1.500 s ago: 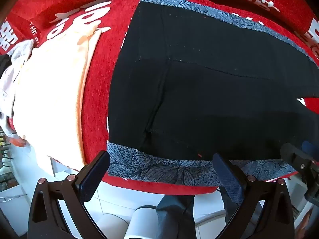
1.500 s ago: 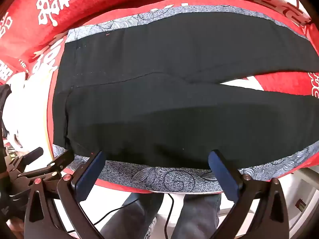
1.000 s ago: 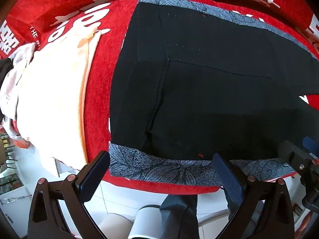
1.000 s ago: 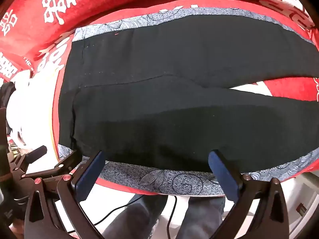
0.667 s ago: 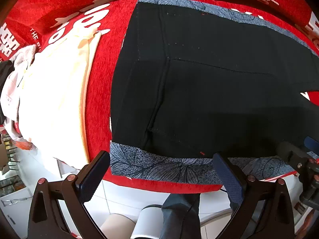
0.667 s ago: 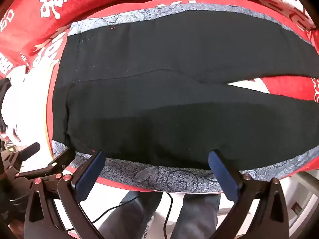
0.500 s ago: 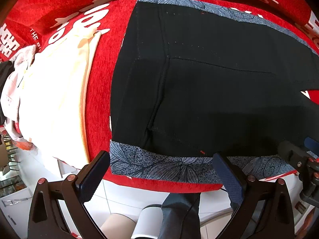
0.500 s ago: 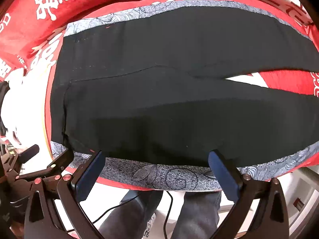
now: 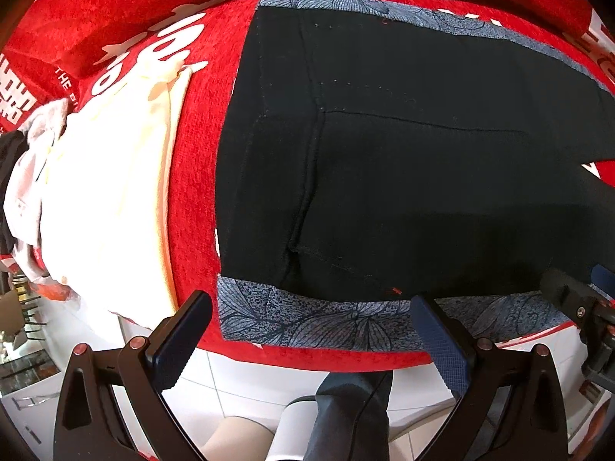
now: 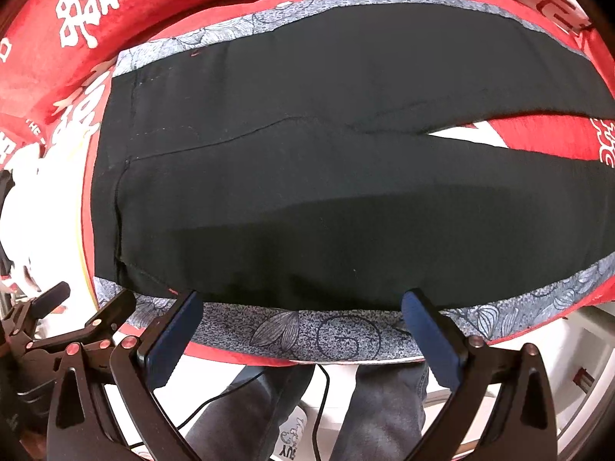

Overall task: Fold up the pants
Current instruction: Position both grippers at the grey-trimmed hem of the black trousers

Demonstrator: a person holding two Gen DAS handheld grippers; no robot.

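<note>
Black pants [image 9: 403, 161] with blue-grey patterned side stripes lie flat on a red cloth, waistband to the left, legs running right; they also show in the right wrist view [image 10: 326, 176]. My left gripper [image 9: 311, 330] is open and empty, just short of the near stripe by the waist. My right gripper [image 10: 300, 326] is open and empty, at the near stripe [image 10: 326, 332] further along the near leg. The legs split apart on the right, showing red cloth [image 10: 538, 134].
A pile of cream and white clothes [image 9: 103, 199] lies left of the waistband. The red cloth [image 9: 192, 211] with white lettering covers the table. Below the near table edge are white floor tiles [image 9: 238, 392] and the person's legs [image 10: 384, 407].
Both grippers have stayed open at the near edge, with only slight drift of the views. The pants have not moved.
</note>
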